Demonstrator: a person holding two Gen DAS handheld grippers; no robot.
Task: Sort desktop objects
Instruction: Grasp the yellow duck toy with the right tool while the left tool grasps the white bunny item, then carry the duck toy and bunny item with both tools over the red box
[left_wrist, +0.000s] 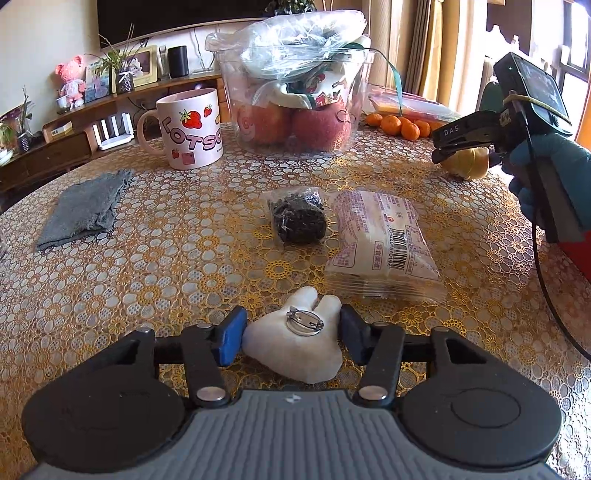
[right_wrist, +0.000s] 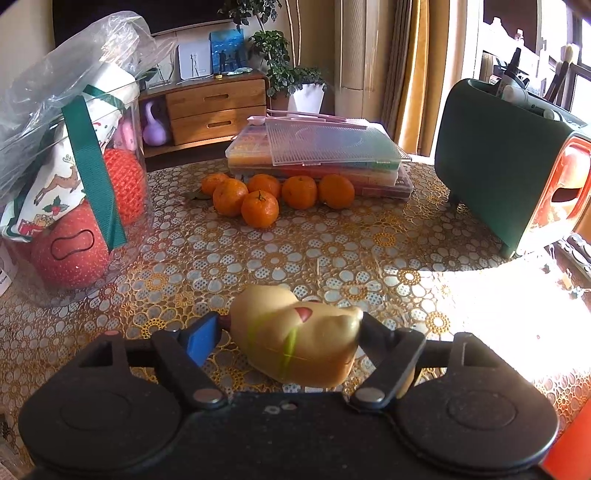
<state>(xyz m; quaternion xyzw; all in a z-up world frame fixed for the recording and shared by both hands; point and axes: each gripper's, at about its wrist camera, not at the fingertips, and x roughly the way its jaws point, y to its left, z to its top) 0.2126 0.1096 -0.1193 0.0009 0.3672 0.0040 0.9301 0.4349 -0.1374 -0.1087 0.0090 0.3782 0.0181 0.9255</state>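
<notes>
Desktop objects are being bracketed for pickup: a white plush brooch (left_wrist: 295, 341) is framed between the left gripper (left_wrist: 293, 334)'s parted fingers, a yellow plush (right_wrist: 295, 338) between the right gripper (right_wrist: 288, 338)'s, neither visibly squeezed.

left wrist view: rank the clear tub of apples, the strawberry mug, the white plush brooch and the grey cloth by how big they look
1. clear tub of apples
2. strawberry mug and grey cloth look alike
3. white plush brooch, near the camera, so unsure
</notes>
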